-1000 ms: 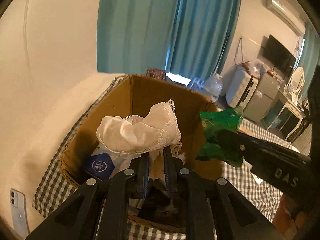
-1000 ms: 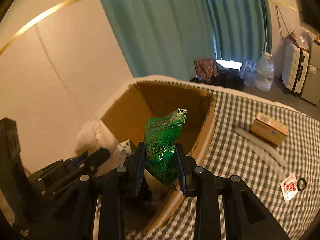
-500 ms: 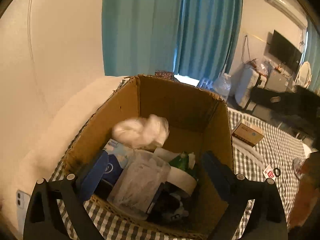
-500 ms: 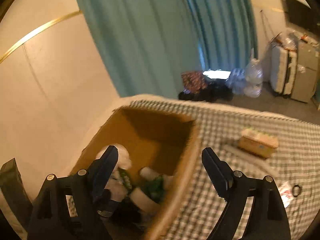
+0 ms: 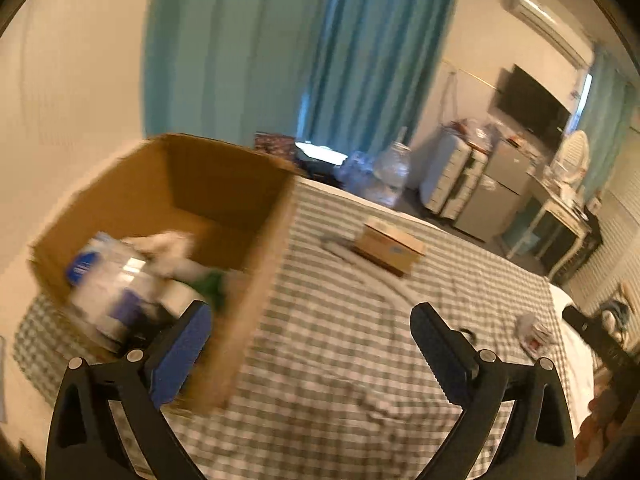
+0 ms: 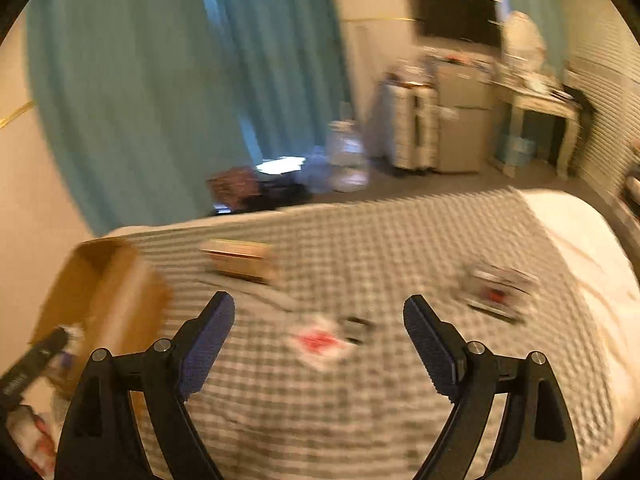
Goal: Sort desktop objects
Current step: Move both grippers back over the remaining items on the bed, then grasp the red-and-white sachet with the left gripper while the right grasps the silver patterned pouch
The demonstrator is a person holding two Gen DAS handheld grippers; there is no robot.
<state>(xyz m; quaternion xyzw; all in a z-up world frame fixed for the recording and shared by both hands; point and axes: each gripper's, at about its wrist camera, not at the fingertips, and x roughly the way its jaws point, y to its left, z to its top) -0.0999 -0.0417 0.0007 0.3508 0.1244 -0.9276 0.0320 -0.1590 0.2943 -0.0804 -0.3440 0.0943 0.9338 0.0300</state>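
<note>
Both tongs stand empty with nothing between their pads: the left tongs (image 5: pixel 310 338) opening to their widest, the right tongs (image 6: pixel 319 330) spread wide. The cardboard box (image 5: pixel 256 240) at the bed's left corner already holds several things. On the checked bedcover (image 5: pixel 340 380) remain a small tan carton (image 5: pixel 390 246), likely light and stiff, best pinched across its short sides; a white sachet with a red mark (image 6: pixel 318 340), thin and floppy, best caught by an edge; a small black ring (image 6: pixel 358 326) just beside it, fiddly and easily pushed away; and a blurred packet (image 6: pixel 496 290) farther right. No brand or writing is readable in either view; motion blur hides it
</note>
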